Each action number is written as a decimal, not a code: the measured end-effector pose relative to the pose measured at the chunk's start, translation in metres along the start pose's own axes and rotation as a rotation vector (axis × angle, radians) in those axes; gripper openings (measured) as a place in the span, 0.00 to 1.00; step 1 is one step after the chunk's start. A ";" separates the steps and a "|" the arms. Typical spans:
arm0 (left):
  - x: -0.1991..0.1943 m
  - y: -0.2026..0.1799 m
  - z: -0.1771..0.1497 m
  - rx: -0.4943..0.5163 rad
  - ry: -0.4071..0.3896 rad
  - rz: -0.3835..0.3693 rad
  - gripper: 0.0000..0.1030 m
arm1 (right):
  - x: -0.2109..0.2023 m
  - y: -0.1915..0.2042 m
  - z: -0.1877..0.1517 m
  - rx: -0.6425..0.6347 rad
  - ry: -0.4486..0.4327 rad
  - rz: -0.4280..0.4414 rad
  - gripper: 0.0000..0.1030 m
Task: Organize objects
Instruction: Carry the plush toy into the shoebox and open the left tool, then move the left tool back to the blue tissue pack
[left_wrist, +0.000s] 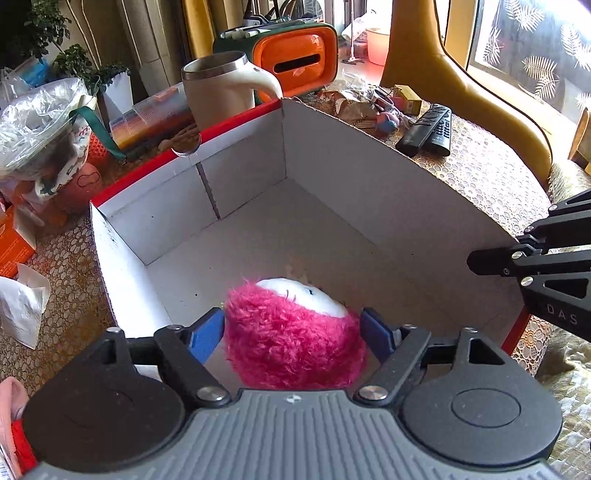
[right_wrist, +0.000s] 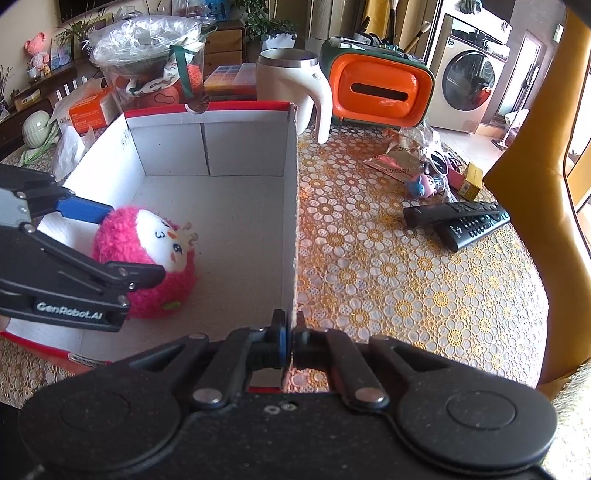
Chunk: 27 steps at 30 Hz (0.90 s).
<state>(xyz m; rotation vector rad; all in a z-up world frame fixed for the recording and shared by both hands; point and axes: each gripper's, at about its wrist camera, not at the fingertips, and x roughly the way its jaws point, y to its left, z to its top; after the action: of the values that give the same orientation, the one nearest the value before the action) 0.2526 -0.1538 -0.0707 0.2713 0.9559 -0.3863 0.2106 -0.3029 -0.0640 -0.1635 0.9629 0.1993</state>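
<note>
**Plush toy held inside the box, right gripper pinching the box wall**

The left gripper (left_wrist: 293, 328) has its jaws clamped on a pink plush toy (left_wrist: 291, 339), one blue pad on each side of the fuzzy body. The toy's white face points away from the left wrist camera, and it sits low inside the open cardboard box (left_wrist: 369, 192), near the box's near corner; whether it rests on the box floor cannot be told. In the right wrist view the same plush toy (right_wrist: 147, 258) shows inside the cardboard box (right_wrist: 170, 147) with the left gripper (right_wrist: 122, 243) around it.

The right gripper (right_wrist: 290, 339) has its jaws closed together on the box's right-hand wall, gripping the thin cardboard edge.

The box stands on a table (right_wrist: 406, 277) covered with a floral cloth. Beside the box lie two remote controls (right_wrist: 458, 221). Behind it stand a white kettle (right_wrist: 291, 85) and an orange tissue holder (right_wrist: 380, 92).
</note>
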 end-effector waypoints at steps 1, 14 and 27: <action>-0.002 0.001 0.000 -0.006 -0.005 -0.005 0.82 | 0.000 0.000 0.000 -0.001 0.001 -0.001 0.02; -0.089 0.043 -0.040 -0.086 -0.128 0.014 0.82 | 0.000 0.005 0.001 -0.023 0.019 -0.022 0.03; -0.147 0.175 -0.122 -0.329 -0.127 0.233 0.82 | 0.000 0.008 0.002 -0.034 0.028 -0.028 0.04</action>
<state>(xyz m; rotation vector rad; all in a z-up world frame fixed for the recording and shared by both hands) 0.1625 0.0803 -0.0056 0.0558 0.8364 -0.0291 0.2097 -0.2950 -0.0631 -0.2118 0.9852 0.1883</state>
